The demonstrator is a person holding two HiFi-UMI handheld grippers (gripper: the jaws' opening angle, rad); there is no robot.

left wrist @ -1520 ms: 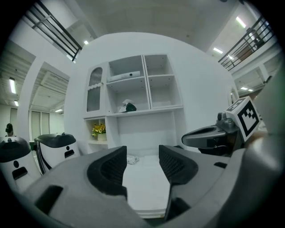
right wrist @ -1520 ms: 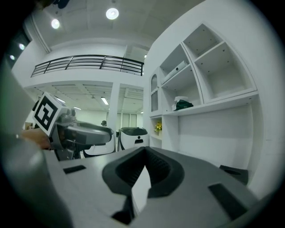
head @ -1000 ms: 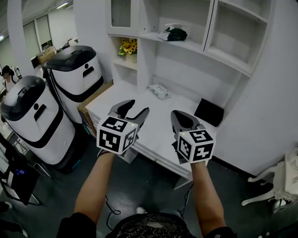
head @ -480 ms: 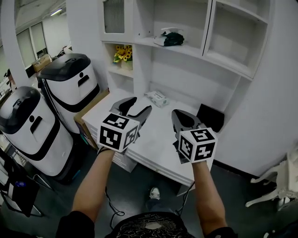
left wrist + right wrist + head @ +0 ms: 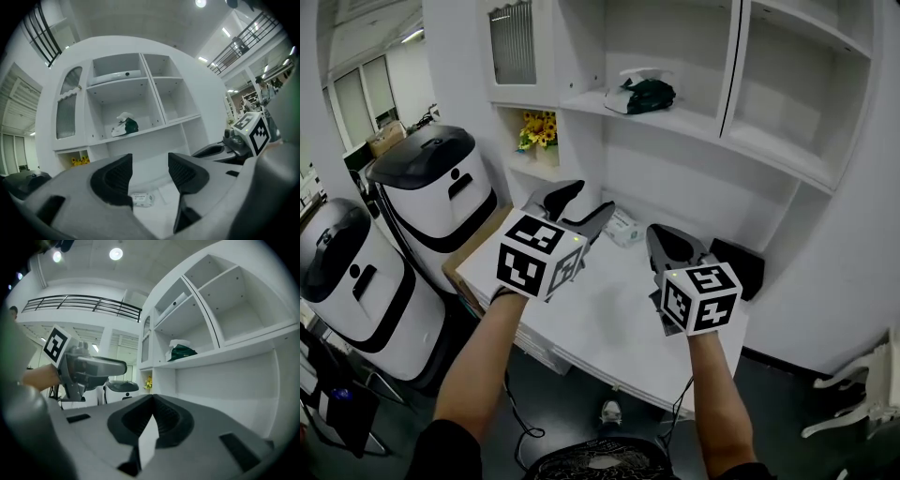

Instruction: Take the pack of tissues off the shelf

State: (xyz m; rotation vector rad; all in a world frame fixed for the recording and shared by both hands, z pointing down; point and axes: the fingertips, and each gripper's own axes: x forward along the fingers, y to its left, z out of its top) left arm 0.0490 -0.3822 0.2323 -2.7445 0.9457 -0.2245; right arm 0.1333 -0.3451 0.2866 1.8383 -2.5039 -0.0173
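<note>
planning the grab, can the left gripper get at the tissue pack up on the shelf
Probably yes. The left gripper is open and empty, and the tissue pack lies at the open front of the shelf, nothing before it. It sits above the jaws, so the gripper must rise.

L gripper (image 5: 581, 212) open, R gripper (image 5: 663, 240) closed, empty

Yellow flowers (image 5: 538, 128), black-topped white machine (image 5: 441, 192), black pad (image 5: 744, 267) on white desk (image 5: 605, 321)

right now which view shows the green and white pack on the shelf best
Head view: the green and white pack lies unblocked on its shelf. The left gripper view shows it small; the right gripper view sees it from below.
</note>
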